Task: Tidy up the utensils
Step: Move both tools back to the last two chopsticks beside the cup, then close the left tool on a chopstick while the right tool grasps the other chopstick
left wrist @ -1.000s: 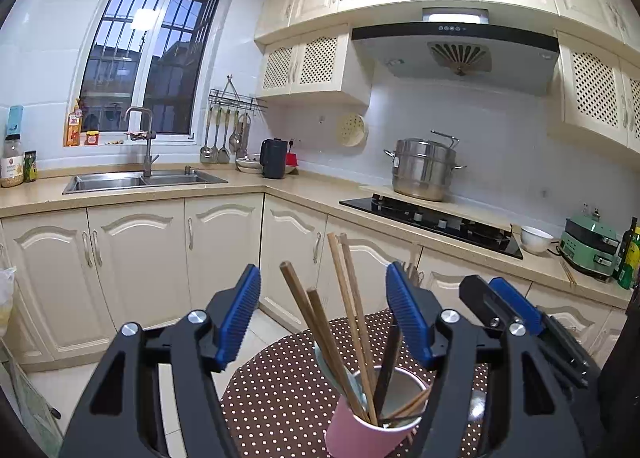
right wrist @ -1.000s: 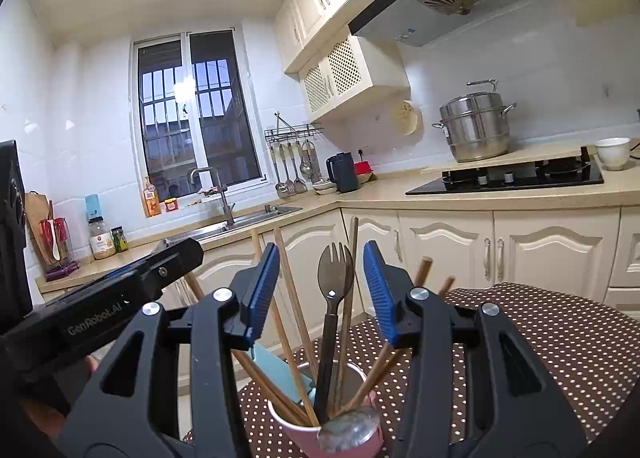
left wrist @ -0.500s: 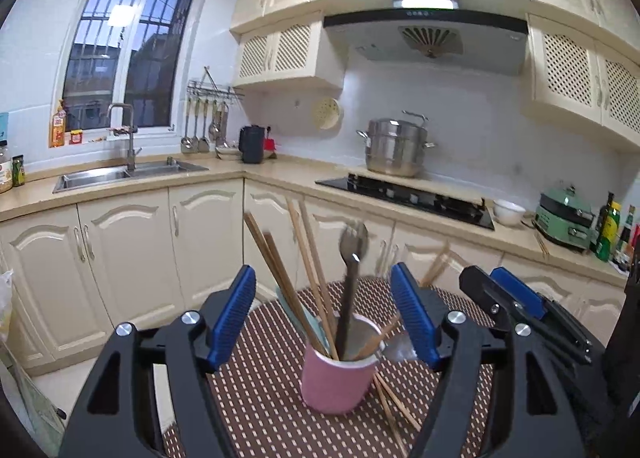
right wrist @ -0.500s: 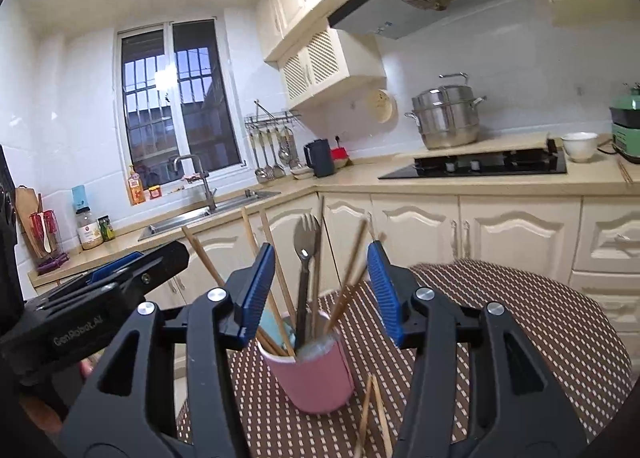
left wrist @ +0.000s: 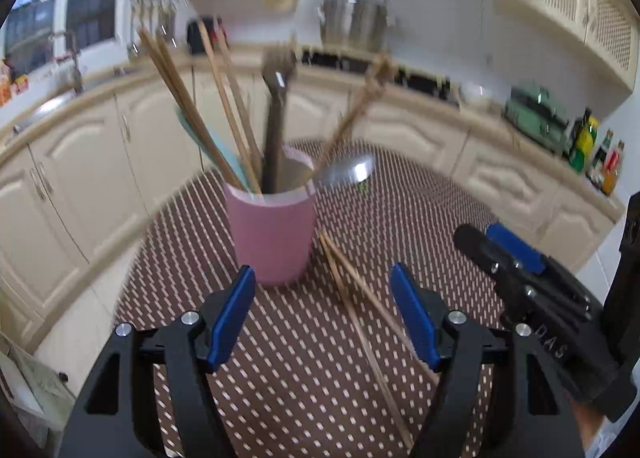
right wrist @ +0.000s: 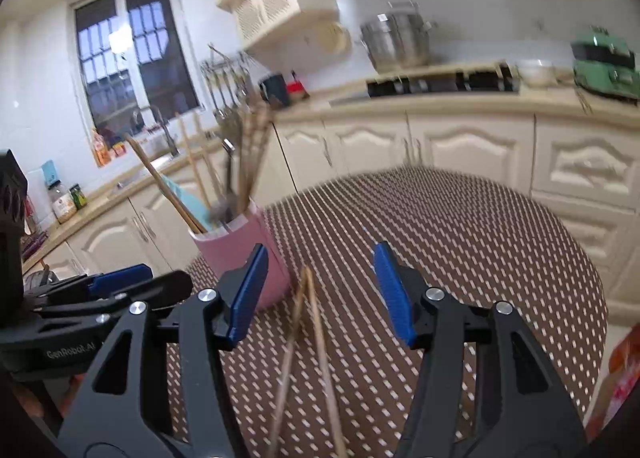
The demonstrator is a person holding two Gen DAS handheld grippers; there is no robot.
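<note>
- The left gripper (left wrist: 322,300), black with blue pads, stands spread with nothing between its pads; it hovers over the table just in front of the cup.
- The right gripper (right wrist: 318,290), of the same build, is also spread and empty; its jaws have just been opening.
- A pink, round-walled cup (left wrist: 272,232) stands upright on the round table under a brown cloth with pale dots (left wrist: 420,209). It holds wooden chopsticks (left wrist: 188,97), a dark fork (left wrist: 276,129), a pale blue utensil and a steel spoon (left wrist: 346,173) leaning over its right rim.
- Two loose wooden chopsticks (left wrist: 360,306) lie flat on the cloth just right of the cup, running toward the cameras; in the right wrist view they pass between the right gripper's pads.
- The cloth right of and beyond the loose pair is bare to the table's curved edge; cream cabinet doors (right wrist: 460,145) stand behind it.
- A second ago both cameras looked more level, with the cup low in view; now both look down on the cloth, and the loose pair shows.
</note>
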